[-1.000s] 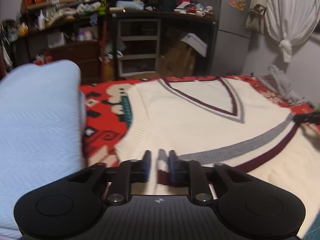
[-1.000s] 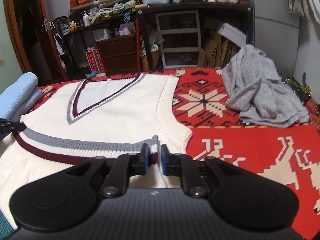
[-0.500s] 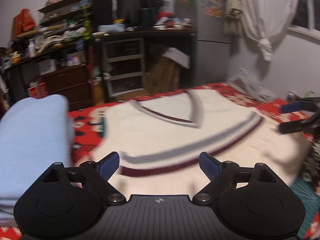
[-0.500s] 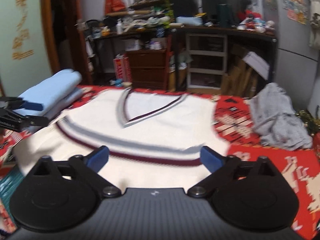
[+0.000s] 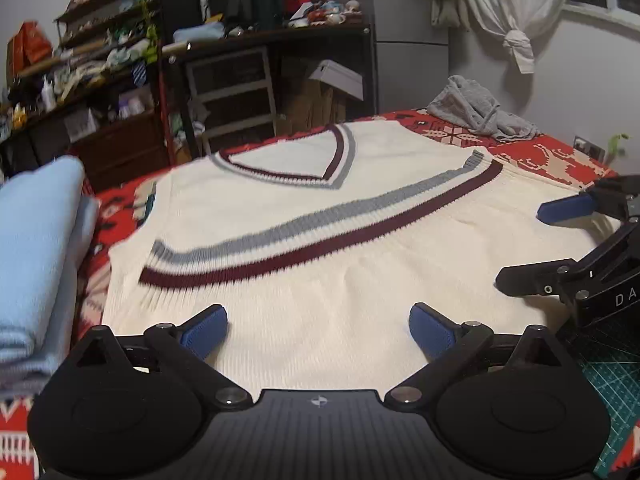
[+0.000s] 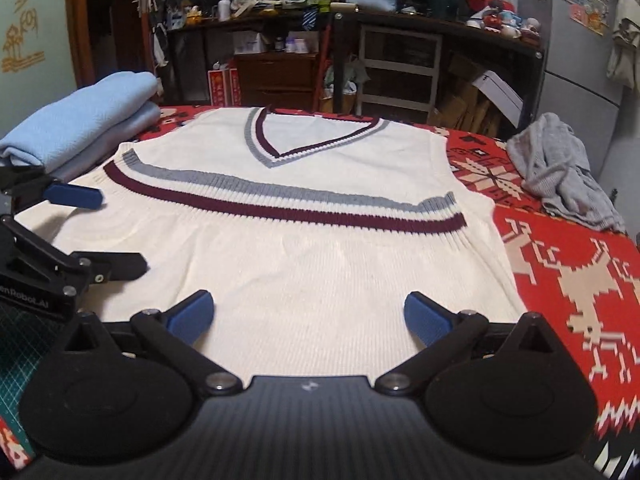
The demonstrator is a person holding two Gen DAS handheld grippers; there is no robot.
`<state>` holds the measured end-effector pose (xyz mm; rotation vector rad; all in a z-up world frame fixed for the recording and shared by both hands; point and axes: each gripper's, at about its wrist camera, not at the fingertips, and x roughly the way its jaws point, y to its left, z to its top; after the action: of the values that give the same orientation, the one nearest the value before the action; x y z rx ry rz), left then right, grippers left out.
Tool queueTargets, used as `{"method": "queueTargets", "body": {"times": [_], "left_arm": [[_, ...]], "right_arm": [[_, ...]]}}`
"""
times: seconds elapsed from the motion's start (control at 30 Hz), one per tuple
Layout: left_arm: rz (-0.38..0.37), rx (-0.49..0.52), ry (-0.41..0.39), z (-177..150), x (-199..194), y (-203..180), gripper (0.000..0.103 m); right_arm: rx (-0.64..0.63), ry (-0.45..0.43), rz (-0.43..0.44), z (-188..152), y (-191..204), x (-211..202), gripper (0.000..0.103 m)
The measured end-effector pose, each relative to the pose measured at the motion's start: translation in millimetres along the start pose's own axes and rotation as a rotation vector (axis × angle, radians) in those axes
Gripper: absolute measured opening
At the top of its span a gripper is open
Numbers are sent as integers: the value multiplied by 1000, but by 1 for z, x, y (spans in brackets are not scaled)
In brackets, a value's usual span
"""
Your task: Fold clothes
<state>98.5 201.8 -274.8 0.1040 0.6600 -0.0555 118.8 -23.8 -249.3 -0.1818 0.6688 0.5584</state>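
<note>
1. Vest (image 6: pixel 280 240) lay flat on the red blanket (image 6: pixel 580 280), hem already folded up to the chest; a blue stack (image 6: pixel 88 120) sat beside it.
2. Left gripper (image 5: pixel 318 322) had just been opening; right gripper (image 6: pixel 306 312) stood wide apart; nothing was between either's jaws.
3. The next fold likely wanted both side edges pinched evenly; uneven grips risked skewing the stripes.

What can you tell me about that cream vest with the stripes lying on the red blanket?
The cream vest is a sleeveless rib-knit with a V-neck trimmed in maroon and grey. Its lower part looks folded up over the chest, so the hem's grey and maroon bands cross the middle. It lies flat on the red patterned blanket, beside folded blue clothes. Nothing grips it.
</note>
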Motion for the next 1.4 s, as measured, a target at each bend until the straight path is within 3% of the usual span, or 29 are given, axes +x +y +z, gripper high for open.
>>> {"method": "queueTargets", "body": {"times": [0.4, 0.6, 0.8, 1.03, 1.1, 1.3, 1.4], "left_arm": [[-18, -51, 13, -25, -30, 9, 102], [-23, -52, -19, -32, -35, 11, 103], [-33, -66, -33, -34, -35, 14, 103], [-81, -90, -11, -31, -37, 19, 103], [-82, -115, -31, -34, -39, 19, 103], [-35, -181, -67, -39, -52, 18, 88], [-14, -219, -85, -40, -66, 18, 85]], "right_arm": [[15, -19, -2, -22, -7, -27, 103], [36, -82, -20, -34, -4, -35, 103], [23, -22, 20, -26, -11, -34, 103], [105, -64, -4, -30, -10, -36, 103], [76, -48, -28, -30, -5, -36, 103], [-18, -55, -90, -44, 10, -48, 102], [-45, -82, -115, -51, 14, -60, 98]]}}
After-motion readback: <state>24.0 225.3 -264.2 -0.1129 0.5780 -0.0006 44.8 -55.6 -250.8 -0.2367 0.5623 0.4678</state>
